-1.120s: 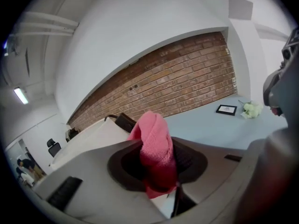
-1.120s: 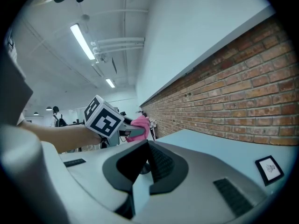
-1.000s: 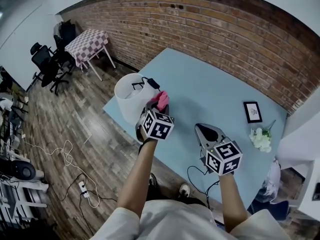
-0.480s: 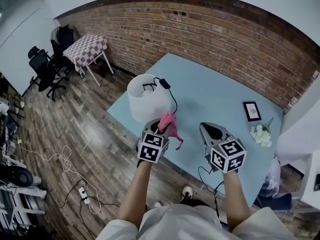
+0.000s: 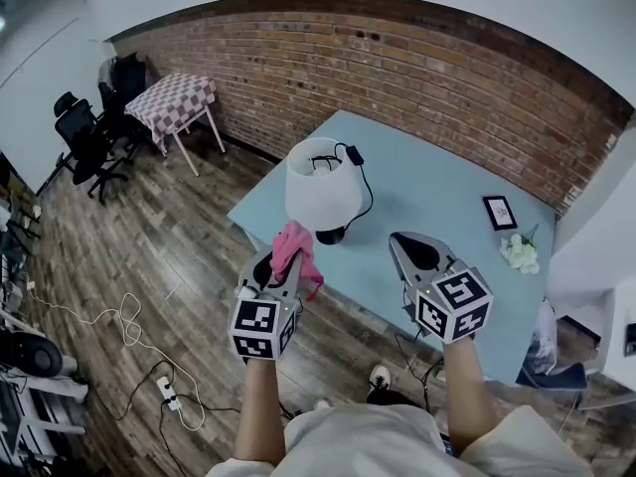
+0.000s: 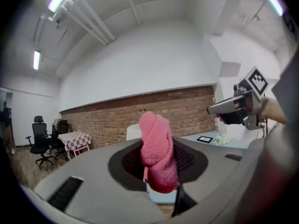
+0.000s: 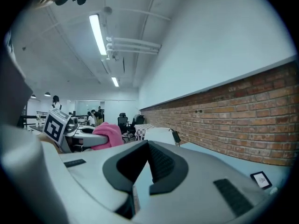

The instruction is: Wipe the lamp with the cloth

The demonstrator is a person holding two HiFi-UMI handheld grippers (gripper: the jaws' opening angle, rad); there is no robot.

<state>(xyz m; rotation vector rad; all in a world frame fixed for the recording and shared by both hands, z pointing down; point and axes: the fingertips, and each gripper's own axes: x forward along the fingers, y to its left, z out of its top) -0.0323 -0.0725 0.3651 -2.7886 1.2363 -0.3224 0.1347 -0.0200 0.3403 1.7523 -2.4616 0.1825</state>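
The lamp [image 5: 323,179] has a white shade and a dark base and stands near the left edge of the light blue table [image 5: 437,197]; its black cord runs off behind it. My left gripper [image 5: 281,259] is shut on a pink cloth [image 5: 295,248] that bunches up out of its jaws, held off the table's near edge just short of the lamp. In the left gripper view the cloth [image 6: 158,152] fills the jaw gap and hides most of the shade [image 6: 132,131]. My right gripper [image 5: 410,252] hovers over the table's near edge, shut with nothing in it [image 7: 148,166].
A small black picture frame [image 5: 500,212] and white flowers [image 5: 519,254] lie at the table's right end. A brick wall runs behind the table. A checkered table [image 5: 175,99] and office chairs [image 5: 84,135] stand at far left. Cables and a power strip [image 5: 164,386] lie on the wooden floor.
My left gripper has drawn back from the lamp shade toward me with the pink cloth still in it. The right gripper has held its place.
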